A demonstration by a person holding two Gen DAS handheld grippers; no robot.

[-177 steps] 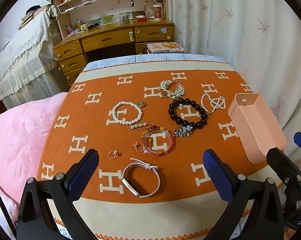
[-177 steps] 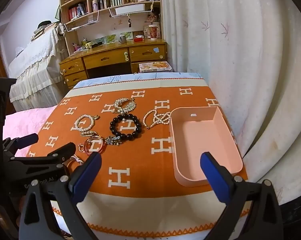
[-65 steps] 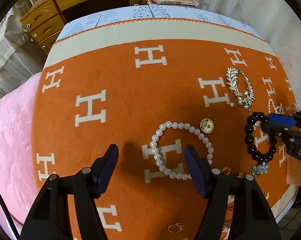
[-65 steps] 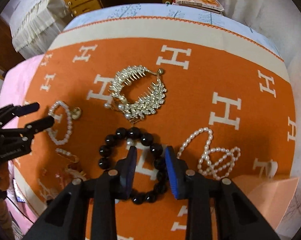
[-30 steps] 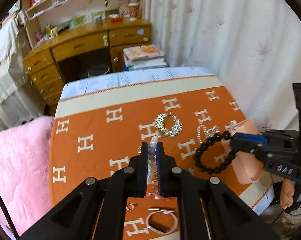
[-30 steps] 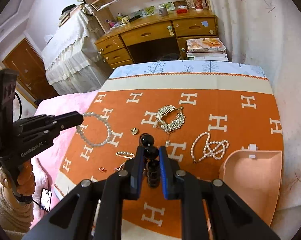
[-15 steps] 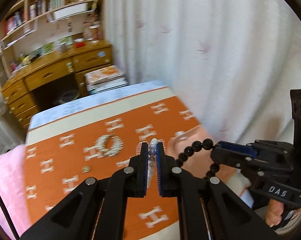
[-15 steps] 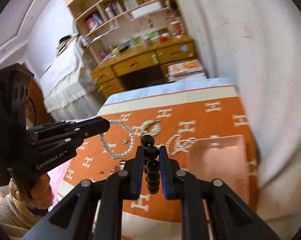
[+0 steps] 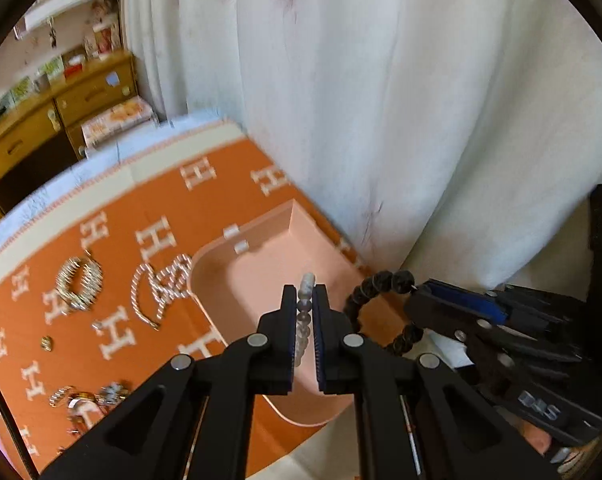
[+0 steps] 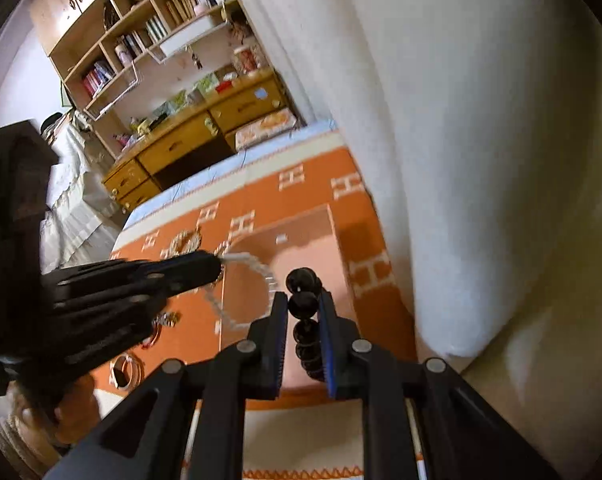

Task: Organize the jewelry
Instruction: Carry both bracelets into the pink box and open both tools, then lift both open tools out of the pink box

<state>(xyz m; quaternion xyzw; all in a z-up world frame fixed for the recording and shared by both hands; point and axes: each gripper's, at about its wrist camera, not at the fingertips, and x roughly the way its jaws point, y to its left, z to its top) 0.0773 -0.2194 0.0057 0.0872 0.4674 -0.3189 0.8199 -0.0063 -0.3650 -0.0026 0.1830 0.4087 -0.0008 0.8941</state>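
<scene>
Glossy black beads [image 10: 302, 303], matt plastic tray [image 9: 261, 264]

Black jaws, blue pads [image 9: 319, 340], silver screws [image 9: 255, 339]

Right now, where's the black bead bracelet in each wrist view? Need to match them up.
Left wrist: black bead bracelet right of centre, hanging from the right gripper at the pink tray's right edge.
Right wrist: low centre, beads clamped between that gripper's own fingers, over the tray.
Shared landmark: pink tray on the orange blanket.
</scene>
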